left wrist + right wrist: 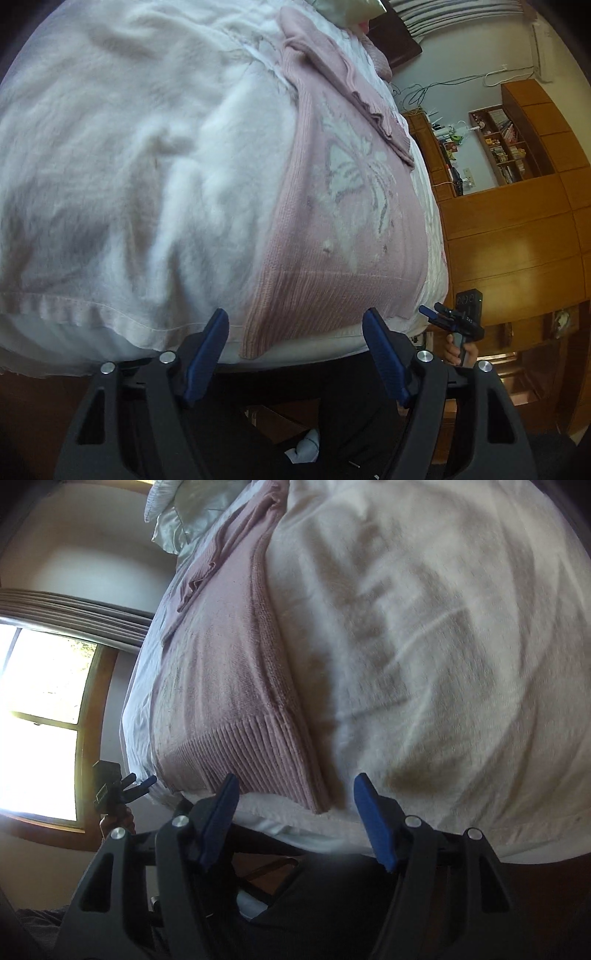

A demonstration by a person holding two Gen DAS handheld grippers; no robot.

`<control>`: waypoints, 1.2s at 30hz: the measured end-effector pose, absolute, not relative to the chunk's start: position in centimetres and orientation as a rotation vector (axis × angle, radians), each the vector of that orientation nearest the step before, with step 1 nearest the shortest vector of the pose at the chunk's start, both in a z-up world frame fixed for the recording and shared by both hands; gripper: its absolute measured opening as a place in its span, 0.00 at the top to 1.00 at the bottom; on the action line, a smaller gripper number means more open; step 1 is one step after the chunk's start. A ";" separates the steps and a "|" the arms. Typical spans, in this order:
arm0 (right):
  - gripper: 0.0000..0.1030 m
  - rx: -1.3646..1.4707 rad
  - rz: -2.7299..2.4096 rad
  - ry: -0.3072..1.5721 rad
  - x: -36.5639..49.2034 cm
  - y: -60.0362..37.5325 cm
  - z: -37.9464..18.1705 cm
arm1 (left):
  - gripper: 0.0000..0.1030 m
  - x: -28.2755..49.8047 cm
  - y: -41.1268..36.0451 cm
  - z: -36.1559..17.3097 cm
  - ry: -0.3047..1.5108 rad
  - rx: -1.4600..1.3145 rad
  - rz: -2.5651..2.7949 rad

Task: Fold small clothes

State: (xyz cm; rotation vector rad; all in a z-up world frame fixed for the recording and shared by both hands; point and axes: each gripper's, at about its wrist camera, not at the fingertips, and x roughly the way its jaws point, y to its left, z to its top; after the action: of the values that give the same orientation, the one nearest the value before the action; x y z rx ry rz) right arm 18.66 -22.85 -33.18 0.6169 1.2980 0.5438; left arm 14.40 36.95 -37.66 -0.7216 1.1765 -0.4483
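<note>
A pink knitted sweater (332, 206) with a pale butterfly motif lies flat on a fluffy white blanket (122, 155) spread over the bed, its ribbed hem (325, 295) reaching the blanket's near edge and a sleeve (332, 74) folded across the body toward the far end. The left gripper (295, 325) hangs just off that near edge with its blue fingers (207, 350) spread wide around nothing, straddling the hem's left corner; the right gripper (291, 794) is likewise wide apart and empty, poised at the hem's other corner, which the right wrist view shows as a ribbed pink wedge (258, 753) just beyond its fingertips. The step in hand looks like taking the hem by both corners to fold the sweater up toward its neck. To do that well, each gripper should probably come in low along the blanket so the lower finger slides under the knit alone (the blanket's pile is deep and could easily be pinched along with it), close on the ribbing rather than the looser body knit, and lift both corners together at the same height so the fold line stays straight and the folded sleeve is not dragged askew. As for containers, none sits near the sweater; beyond the bed's right side a wooden wall shelf (502, 144) holds rows of small colourful items, too small to identify.
</note>
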 end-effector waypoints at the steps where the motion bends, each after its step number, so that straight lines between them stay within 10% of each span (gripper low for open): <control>1: 0.37 0.624 0.544 1.299 18.5 -22.7 -33.5 | 0.27 14.7 36.8 -38.1 1.181 -0.731 -0.452; 22: 0.43 0.625 0.587 1.338 19.8 -20.2 -35.9 | 0.30 14.5 34.7 -41.3 1.241 -0.802 -0.478; 27: 0.66 0.627 0.617 1.352 19.6 -18.9 -36.3 | 0.90 14.1 34.7 -41.5 1.279 -0.820 -0.479; 29: 0.89 0.632 0.637 1.345 19.4 -18.5 -36.1 | 0.90 13.9 34.7 -41.2 1.268 -0.842 -0.495; 36: 0.92 0.720 0.666 1.228 18.0 -19.4 -32.6 | 0.93 12.3 35.3 -38.1 1.129 -0.936 -0.567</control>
State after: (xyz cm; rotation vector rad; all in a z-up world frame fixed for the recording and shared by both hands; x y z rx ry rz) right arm 17.97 -19.38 -32.63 0.7200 1.2277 0.6664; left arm 12.27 35.33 -38.13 -0.9359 1.1288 -0.5670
